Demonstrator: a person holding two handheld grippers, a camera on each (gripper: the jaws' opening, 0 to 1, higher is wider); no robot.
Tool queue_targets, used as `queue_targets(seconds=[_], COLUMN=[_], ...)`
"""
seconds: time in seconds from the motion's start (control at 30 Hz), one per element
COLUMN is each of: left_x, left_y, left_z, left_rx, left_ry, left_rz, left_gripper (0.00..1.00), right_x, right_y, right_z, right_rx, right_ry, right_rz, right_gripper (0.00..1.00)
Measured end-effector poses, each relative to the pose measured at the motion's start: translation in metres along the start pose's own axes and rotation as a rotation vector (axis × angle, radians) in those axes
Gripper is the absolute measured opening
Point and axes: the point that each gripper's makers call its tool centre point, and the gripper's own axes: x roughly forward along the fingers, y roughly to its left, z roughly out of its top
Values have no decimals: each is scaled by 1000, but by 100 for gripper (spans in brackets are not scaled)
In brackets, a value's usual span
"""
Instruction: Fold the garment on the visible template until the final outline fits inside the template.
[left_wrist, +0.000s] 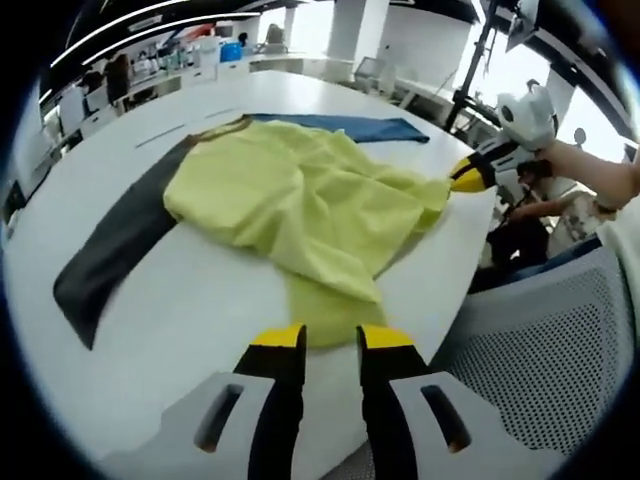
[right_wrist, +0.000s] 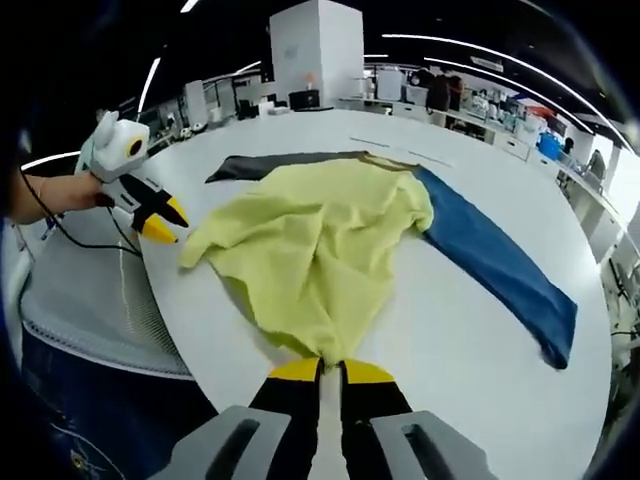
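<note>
A yellow-green garment (left_wrist: 300, 205) lies crumpled on the round white table (left_wrist: 180, 310), over a dark grey band (left_wrist: 110, 260) and a blue band (left_wrist: 350, 128). At the near hem my left gripper (left_wrist: 330, 338) stands open by a narrow gap, and the cloth edge lies just past its tips. From the right gripper view, the left gripper (right_wrist: 165, 225) hovers at the table's edge beside the garment's left corner (right_wrist: 192, 252). My right gripper (right_wrist: 331, 370) is shut on the pointed end of the garment (right_wrist: 320, 250). It shows as the right gripper (left_wrist: 468, 178) in the left gripper view, at the cloth's right corner.
The blue band (right_wrist: 500, 265) runs to the right across bare table (right_wrist: 450, 360). A grey mesh chair (left_wrist: 530, 340) stands close against the table's near edge. Benches, a blue container (left_wrist: 231, 50) and a white pillar (right_wrist: 318, 55) stand beyond the far side.
</note>
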Motion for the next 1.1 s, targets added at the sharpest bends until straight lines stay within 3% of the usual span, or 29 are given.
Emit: queue_targets(seconds=[0.17,0.57,0.9,1.1], left_x=[0,7,18,21], left_y=[4,19,16,17], left_z=[0,-1,-9,-9], left_rx=[-5,-77,-36,-42], left_ry=[5,1,36,18], left_rz=[13,47,36,36], left_gripper=[17,14,11,7], right_x=[-4,6,19,22], right_y=[1,-7,-5,-4], right_z=[-2,-2,-10,-18], right_rx=[67,165,182,150], right_ry=[20,43,104,147], right_rz=[14,-49,-93,-120], right_gripper=[14,11,12,10])
